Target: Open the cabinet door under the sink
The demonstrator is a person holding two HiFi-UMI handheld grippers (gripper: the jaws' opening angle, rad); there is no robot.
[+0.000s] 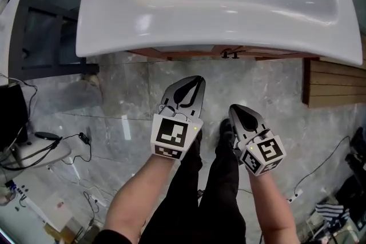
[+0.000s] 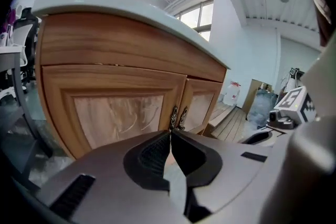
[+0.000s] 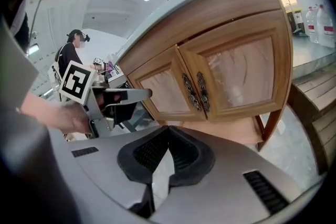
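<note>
approach stage: cabinet doors [image 2: 113,113] under the white sink [image 1: 171,20] both shut, nothing gripped.
your left gripper [image 1: 196,80] has its jaws pressed together on nothing; it is aimed at the pair of ornate handles [image 2: 178,118] where the two doors meet and is clear of them. your right gripper [image 1: 234,110] is likewise closed and empty, apart from the cabinet. next move, as judged: part one gripper's jaws, bring them around a handle, close firmly, then pull outward along the door's hinge arc.
</note>
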